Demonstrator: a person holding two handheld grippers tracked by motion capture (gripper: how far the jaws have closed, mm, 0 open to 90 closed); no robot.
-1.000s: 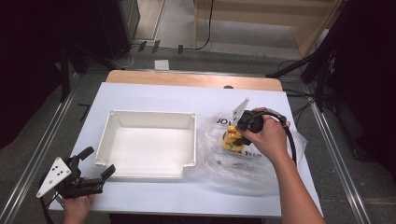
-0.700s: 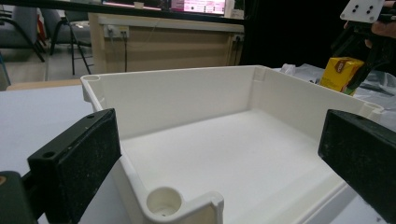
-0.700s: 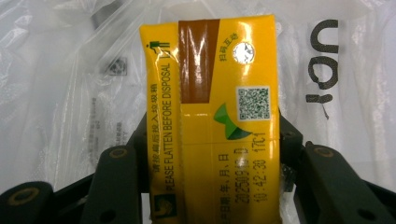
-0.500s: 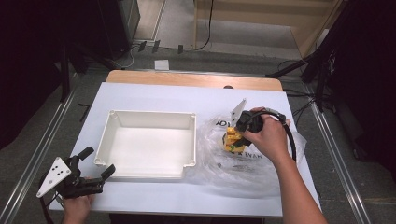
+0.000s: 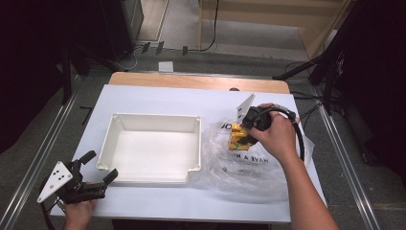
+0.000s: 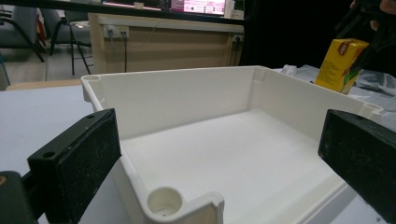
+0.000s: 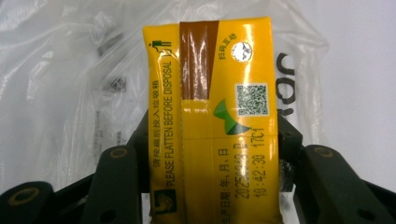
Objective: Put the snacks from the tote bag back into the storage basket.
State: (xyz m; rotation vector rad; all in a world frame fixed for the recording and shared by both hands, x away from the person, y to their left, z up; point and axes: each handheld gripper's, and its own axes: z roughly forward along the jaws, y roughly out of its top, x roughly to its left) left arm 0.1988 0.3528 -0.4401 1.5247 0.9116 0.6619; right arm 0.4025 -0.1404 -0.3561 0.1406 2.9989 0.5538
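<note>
Compared with a second ago, little has shifted: the right gripper (image 5: 245, 128) remains clamped on the yellow drink carton (image 7: 212, 121), held just over the clear plastic bag (image 5: 249, 165) beside the white tray (image 5: 151, 122). In the inspector's judgement the carton has been taken from the bag and is bound for the tray. The left gripper (image 5: 93, 172) waits, jaws apart, at the tray's near corner. Count: one carton, one bag, one tray, two grippers
</note>
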